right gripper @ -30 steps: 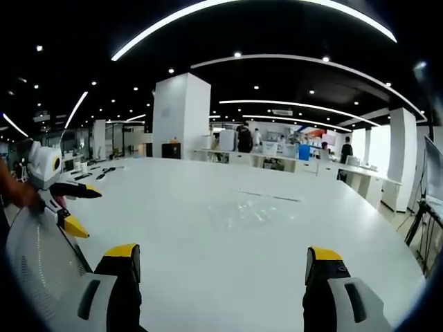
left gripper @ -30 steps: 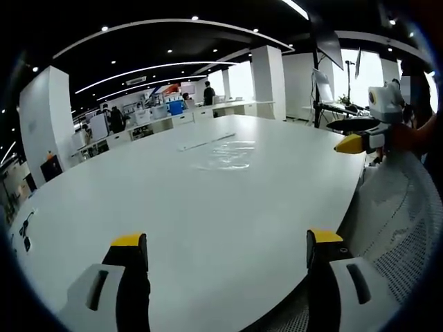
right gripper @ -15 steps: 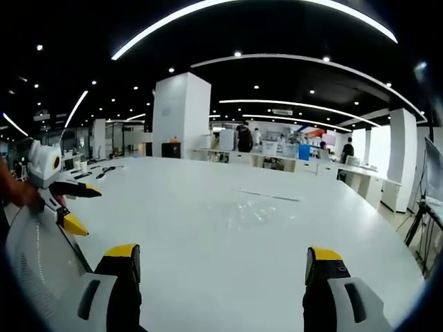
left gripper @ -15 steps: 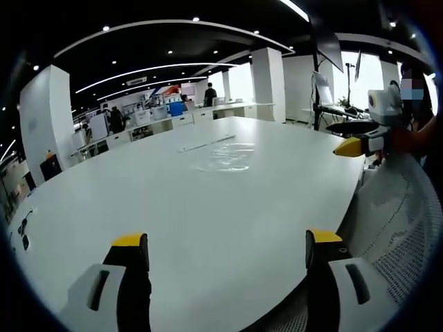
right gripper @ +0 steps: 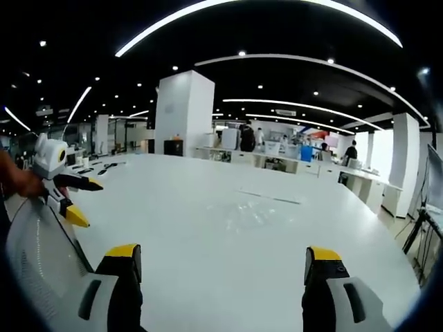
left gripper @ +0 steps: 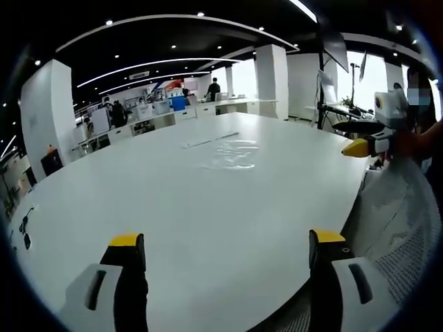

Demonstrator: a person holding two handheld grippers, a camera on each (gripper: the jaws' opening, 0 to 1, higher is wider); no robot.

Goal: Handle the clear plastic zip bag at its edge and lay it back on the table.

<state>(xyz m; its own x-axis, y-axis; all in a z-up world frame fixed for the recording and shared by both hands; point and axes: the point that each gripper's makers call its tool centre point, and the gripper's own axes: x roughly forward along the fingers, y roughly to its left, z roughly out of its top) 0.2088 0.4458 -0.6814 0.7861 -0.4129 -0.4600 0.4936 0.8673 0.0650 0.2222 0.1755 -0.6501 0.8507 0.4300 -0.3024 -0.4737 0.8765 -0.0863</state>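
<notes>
Both tools wait apart from the clear zip bag on the white tabletop.

In the left gripper view, the left tool [left gripper: 225,252] has its jaws spread wide, holding nothing; the clear plastic zip bag [left gripper: 232,153] lies flat on the tabletop [left gripper: 138,194] at 12 o'clock, well apart. The right tool [left gripper: 360,142] comes in at 2 o'clock. In the right gripper view, the right tool [right gripper: 221,266] is also released, the bag [right gripper: 252,211] ahead, the left tool [right gripper: 73,200] at 9 o'clock.
</notes>
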